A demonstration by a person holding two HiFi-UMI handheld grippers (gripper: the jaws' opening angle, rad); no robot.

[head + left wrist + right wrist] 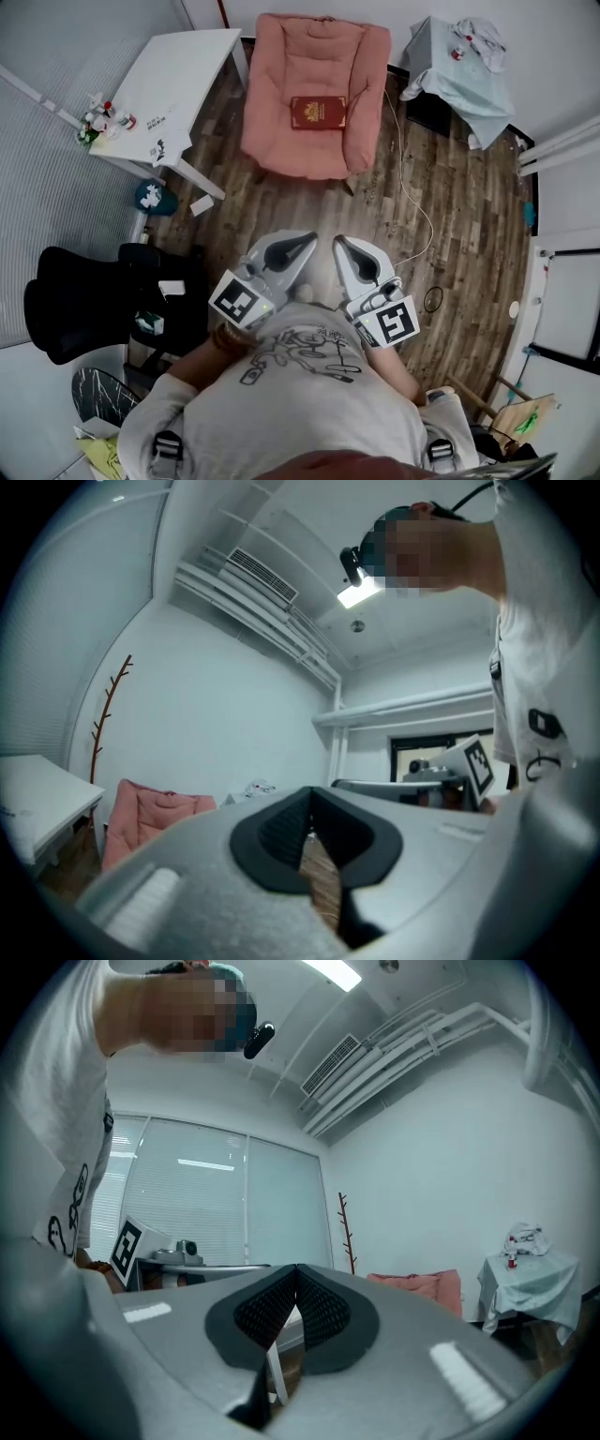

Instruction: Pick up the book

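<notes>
While left tongs [307,244] and right tongs [340,244] sit closed tight, empty, side by side, book [318,112] lies flat on armchair [281,141], well ahead. Likely stiff hardcover, fairly light, smooth; pinch near edge, cushion yielding beneath.

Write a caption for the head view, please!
Shut and empty, the left gripper and right gripper face a red book on the pink armchair.

1. Bright, even indoor light; a ceiling lamp [356,594] glares white in the left gripper view.
2. Shadows on the floor [450,187] are faint.
3. All views bend strongly, with dark corners; the left gripper [310,808], near the lens, looks soft.
</notes>
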